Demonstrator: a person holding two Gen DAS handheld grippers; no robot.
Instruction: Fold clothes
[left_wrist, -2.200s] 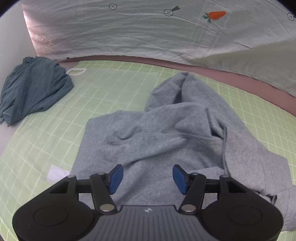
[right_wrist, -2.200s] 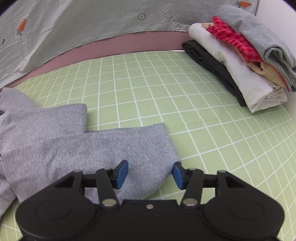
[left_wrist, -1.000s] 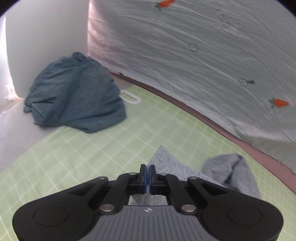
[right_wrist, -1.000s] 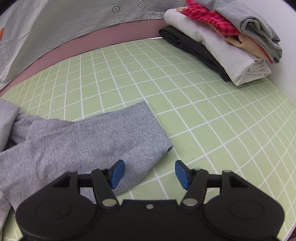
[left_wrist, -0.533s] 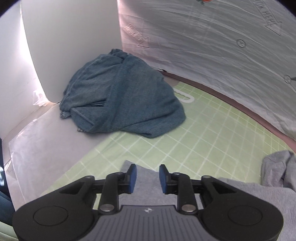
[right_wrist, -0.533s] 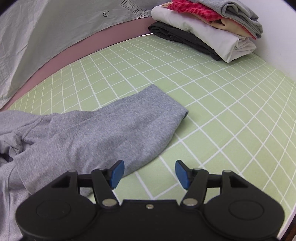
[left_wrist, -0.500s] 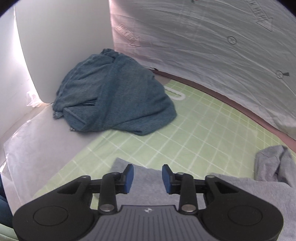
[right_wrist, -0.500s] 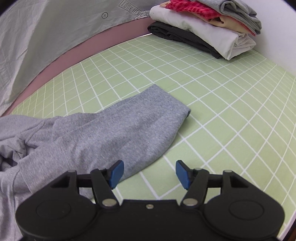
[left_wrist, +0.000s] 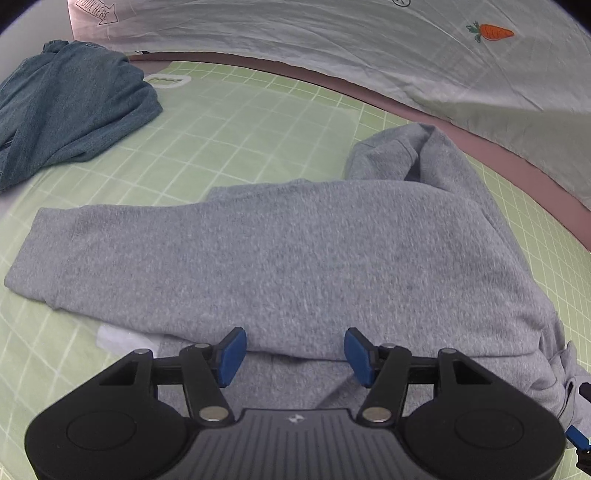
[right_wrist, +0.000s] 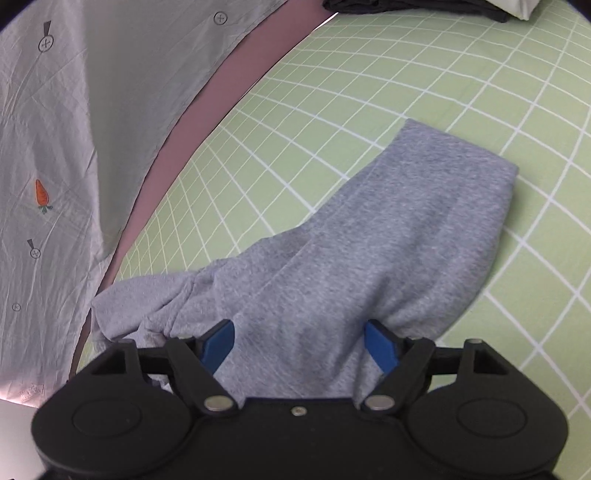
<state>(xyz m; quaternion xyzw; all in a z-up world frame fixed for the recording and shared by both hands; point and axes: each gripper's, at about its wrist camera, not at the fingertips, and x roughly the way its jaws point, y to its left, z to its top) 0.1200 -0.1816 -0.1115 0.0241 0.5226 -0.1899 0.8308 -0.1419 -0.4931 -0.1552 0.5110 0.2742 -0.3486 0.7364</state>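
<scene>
Two grippers hang over a gray hoodie (left_wrist: 295, 258) spread on the green mat (left_wrist: 240, 147). The left gripper (left_wrist: 295, 356) has just been opening, its jaws apart with nothing pinched. The right gripper (right_wrist: 301, 343) has just opened wide, a gray sleeve (right_wrist: 406, 229) lying loose between its jaws. A blue cloth (left_wrist: 62, 107) sits by the mat's far left corner.

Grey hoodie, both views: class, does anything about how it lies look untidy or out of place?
Yes. The hoodie has sleeves spread flat, but its hood is crumpled at the mat's far edge, and fabric bunches beside the right sleeve.
</scene>
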